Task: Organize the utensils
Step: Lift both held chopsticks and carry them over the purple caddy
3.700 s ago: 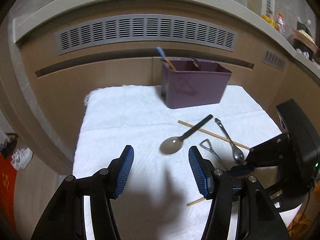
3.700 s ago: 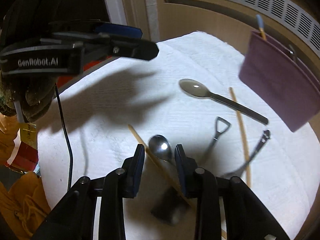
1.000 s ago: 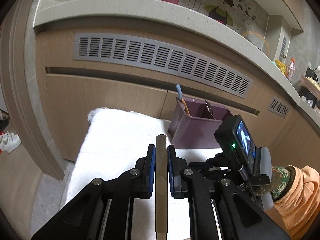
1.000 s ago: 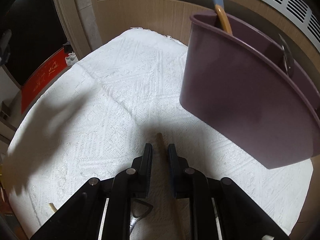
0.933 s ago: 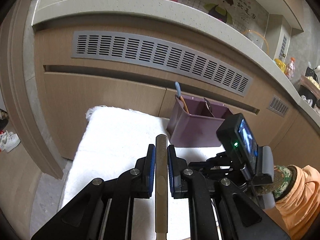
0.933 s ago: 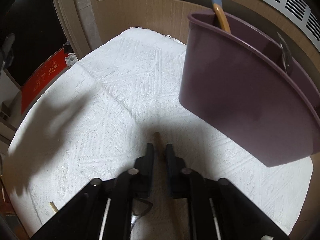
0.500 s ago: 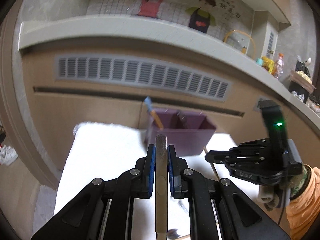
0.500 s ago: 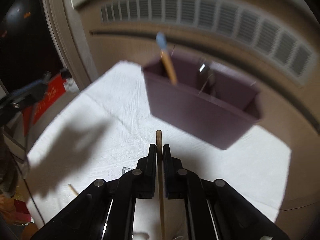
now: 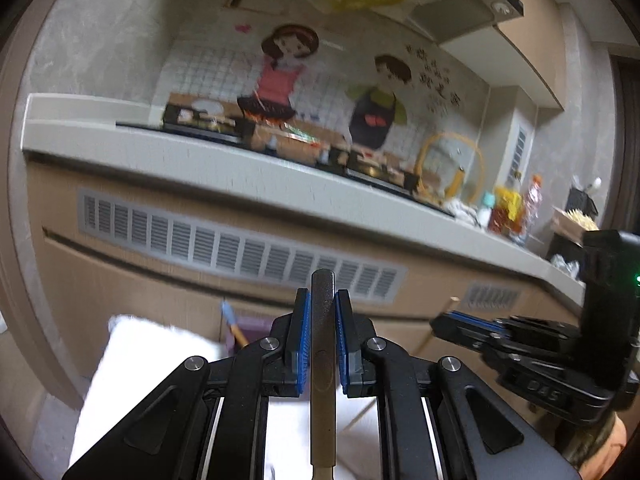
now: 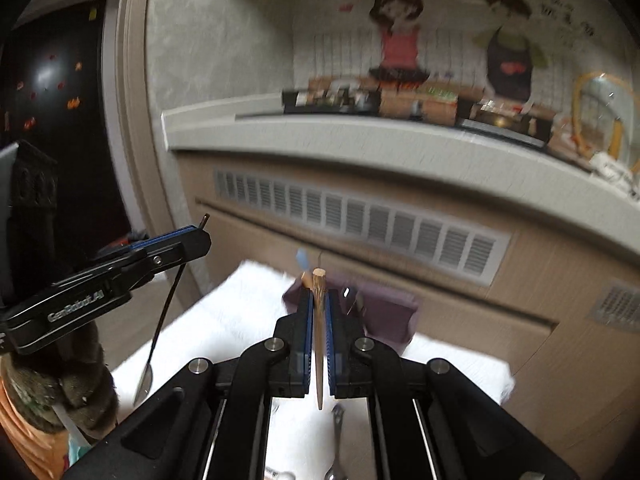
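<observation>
On the side of the left gripper (image 10: 192, 240), seen from the right wrist view, white letters read "GenRobot.AI" (the last letters are a little soft). On the wall tiles there is a cartoon picture (image 9: 288, 76) of a girl and a boy in aprons, with some handwriting beside it that I cannot read.

The left gripper (image 9: 322, 334) is clamped on the dark handle of a spoon (image 9: 322, 344); its bowl (image 10: 143, 380) hangs down above the white cloth (image 10: 224, 320). The right gripper (image 10: 318, 334) is clamped on a wooden chopstick (image 10: 319, 320), which stands upright between the blue pads (image 10: 306, 334).

The purple utensil box (image 10: 384, 316) stands on the cloth near the wooden cabinet with the long grey vent (image 10: 360, 220), just ahead of the right gripper. A blue-tipped utensil (image 9: 234, 322) stands in it. More metal utensils (image 10: 338, 420) lie on the cloth under the right gripper. Both views are blurred.
</observation>
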`<state>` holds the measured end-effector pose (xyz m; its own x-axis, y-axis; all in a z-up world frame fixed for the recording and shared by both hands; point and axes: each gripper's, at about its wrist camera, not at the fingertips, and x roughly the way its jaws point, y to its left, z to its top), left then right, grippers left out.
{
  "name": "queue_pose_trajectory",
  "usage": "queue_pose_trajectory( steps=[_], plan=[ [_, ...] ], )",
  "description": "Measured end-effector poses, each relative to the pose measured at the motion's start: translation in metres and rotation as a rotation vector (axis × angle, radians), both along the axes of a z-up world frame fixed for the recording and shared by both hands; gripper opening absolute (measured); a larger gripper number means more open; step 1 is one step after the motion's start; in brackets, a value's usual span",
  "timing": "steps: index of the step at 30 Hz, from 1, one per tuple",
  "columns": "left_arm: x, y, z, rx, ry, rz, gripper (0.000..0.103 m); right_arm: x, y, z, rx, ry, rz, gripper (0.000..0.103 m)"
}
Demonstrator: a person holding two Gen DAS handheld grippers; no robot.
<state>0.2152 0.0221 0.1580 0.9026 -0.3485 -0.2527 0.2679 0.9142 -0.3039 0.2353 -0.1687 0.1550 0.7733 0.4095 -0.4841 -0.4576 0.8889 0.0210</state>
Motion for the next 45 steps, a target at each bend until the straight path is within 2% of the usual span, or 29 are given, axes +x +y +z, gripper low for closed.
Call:
queue_pose_trajectory(
  steps=[2, 5, 8, 10, 14, 18, 20, 25, 34, 39, 45],
  plan=[
    [0.011, -0.005, 0.008, 0.033, -0.030, 0.029, 0.012, 0.004, -0.003, 0.010, 0.006, -0.029, -0.025, 0.005],
    [0.026, -0.014, 0.017, 0.080, -0.121, 0.072, 0.012, 0.019, -0.006, 0.023, 0.008, -0.070, -0.061, 0.006],
    [0.043, -0.028, 0.020, 0.145, -0.211, 0.100, 0.012, 0.037, -0.011, 0.031, 0.022, -0.075, -0.080, 0.006],
    [0.057, -0.035, 0.021, 0.170, -0.235, 0.096, 0.012, 0.049, -0.011, 0.031, 0.016, -0.081, -0.092, 0.006],
    [0.085, -0.043, 0.021, 0.151, -0.287, 0.067, 0.012, 0.071, -0.012, 0.032, -0.010, -0.091, -0.109, 0.006],
    [0.113, -0.048, 0.007, 0.101, -0.334, 0.077, 0.012, 0.087, -0.015, 0.024, -0.032, -0.096, -0.137, 0.006],
    [0.128, -0.050, -0.009, 0.088, -0.334, 0.091, 0.012, 0.098, -0.018, 0.017, -0.031, -0.083, -0.150, 0.006],
    [0.155, -0.061, -0.048, 0.121, -0.323, 0.103, 0.012, 0.123, -0.022, -0.004, -0.042, -0.040, -0.149, 0.006],
    [0.182, -0.050, -0.103, 0.121, -0.220, 0.112, 0.012, 0.158, -0.030, -0.050, 0.024, 0.127, -0.130, 0.006],
    [0.179, -0.045, -0.122, 0.124, -0.163, 0.109, 0.012, 0.167, -0.036, -0.072, 0.088, 0.194, -0.109, 0.006],
    [0.176, -0.044, -0.130, 0.135, -0.078, 0.085, 0.012, 0.174, -0.038, -0.098, 0.101, 0.229, -0.126, 0.006]
  ],
)
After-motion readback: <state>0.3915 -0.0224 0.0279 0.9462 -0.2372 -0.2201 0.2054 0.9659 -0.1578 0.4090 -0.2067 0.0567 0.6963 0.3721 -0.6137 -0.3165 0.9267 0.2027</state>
